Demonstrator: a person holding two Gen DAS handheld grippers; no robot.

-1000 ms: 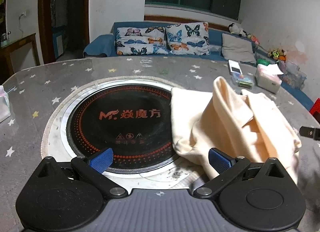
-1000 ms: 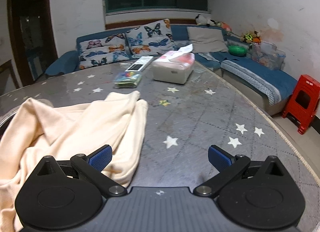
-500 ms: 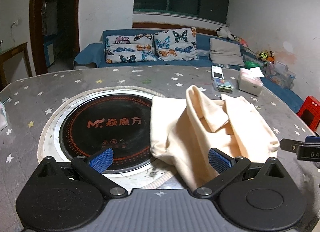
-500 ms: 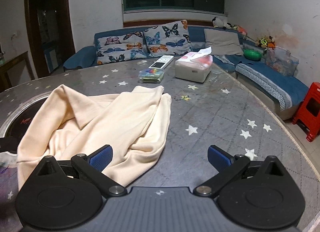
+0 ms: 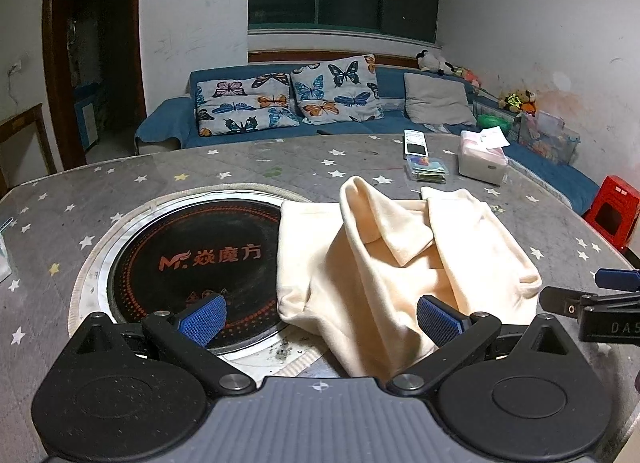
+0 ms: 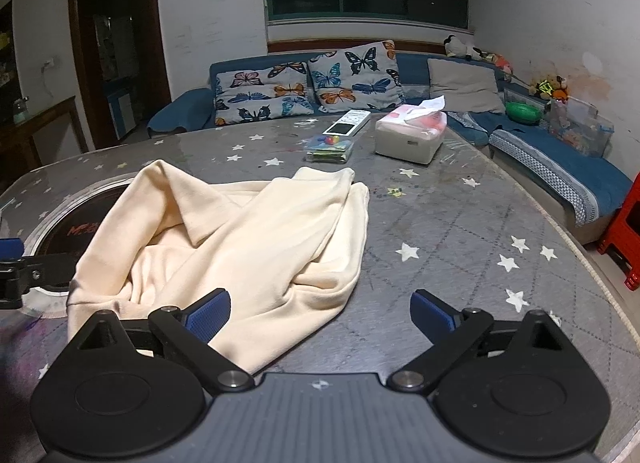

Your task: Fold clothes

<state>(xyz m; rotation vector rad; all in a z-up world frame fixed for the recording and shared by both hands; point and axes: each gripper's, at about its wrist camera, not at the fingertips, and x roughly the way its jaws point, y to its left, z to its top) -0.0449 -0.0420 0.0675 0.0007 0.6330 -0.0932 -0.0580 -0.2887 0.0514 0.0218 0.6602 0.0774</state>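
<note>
Table [image 6: 460, 231]: garment [image 6: 240, 239] heaped at centre, its left edge lying over the inset cooktop [image 5: 192, 259]. Behind the garment, a card packet [image 6: 330, 149], then a remote [image 6: 347, 124]; tissue box [image 6: 410, 135] to their right. Sofa [image 6: 560, 159] behind and right of the table, stool [image 6: 624, 235] at far right.

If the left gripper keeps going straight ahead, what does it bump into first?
Probably the cream cloth: its crumpled near edge lies just ahead of the open left gripper, beside the round black cooktop. Depth is hard to judge, so it could pass above.
</note>
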